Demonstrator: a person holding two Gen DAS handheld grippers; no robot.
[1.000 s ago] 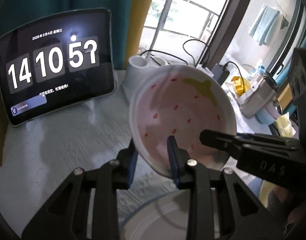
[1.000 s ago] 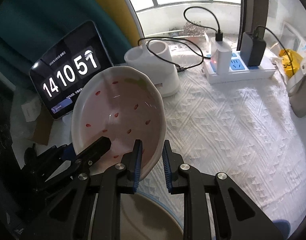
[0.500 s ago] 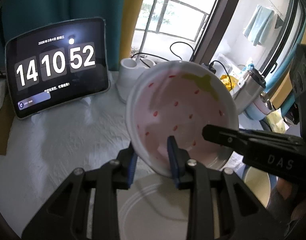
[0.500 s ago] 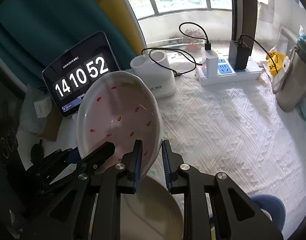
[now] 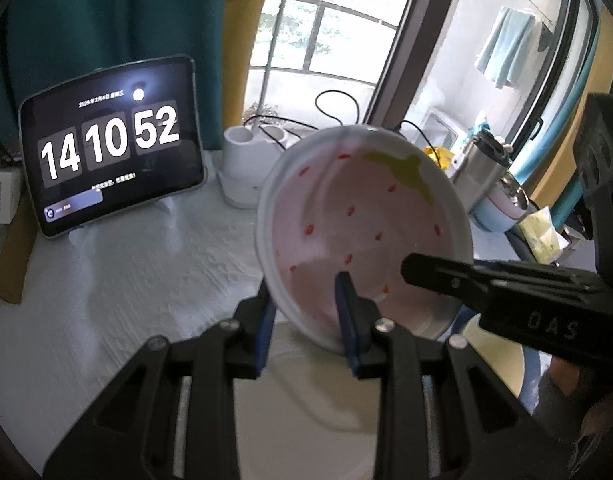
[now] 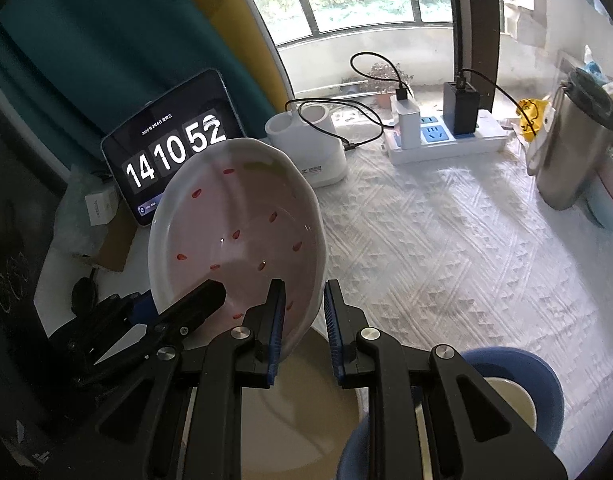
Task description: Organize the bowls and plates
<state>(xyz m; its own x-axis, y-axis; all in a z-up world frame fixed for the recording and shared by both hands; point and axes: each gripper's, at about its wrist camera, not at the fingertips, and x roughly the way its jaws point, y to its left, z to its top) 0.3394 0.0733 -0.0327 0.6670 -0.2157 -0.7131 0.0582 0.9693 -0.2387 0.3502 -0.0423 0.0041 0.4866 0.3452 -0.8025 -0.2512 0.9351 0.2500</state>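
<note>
A white dish with a pink strawberry pattern [image 5: 366, 216] hangs tilted in the air, held by both grippers at its near rim. My left gripper [image 5: 306, 316] is shut on the rim at the dish's lower left. My right gripper [image 6: 304, 316] is shut on the lower right rim of the same dish [image 6: 234, 232]. One finger of the right gripper [image 5: 466, 280] reaches across the dish in the left wrist view. Under the dish a cream plate [image 6: 298, 400] lies on the table. A blue bowl [image 6: 546, 384] with a cream inside stands right of that plate.
A tablet showing a clock [image 5: 110, 152] leans at the back left. Behind the dish are a white holder [image 6: 306, 148] and a power strip [image 6: 446, 140] with chargers and cables. A steel flask [image 6: 574, 152] stands at the right on the white textured cloth [image 6: 446, 260].
Both grippers have risen and drawn back with the strawberry dish between them. More of the cream plate and the blue bowl now shows underneath.
</note>
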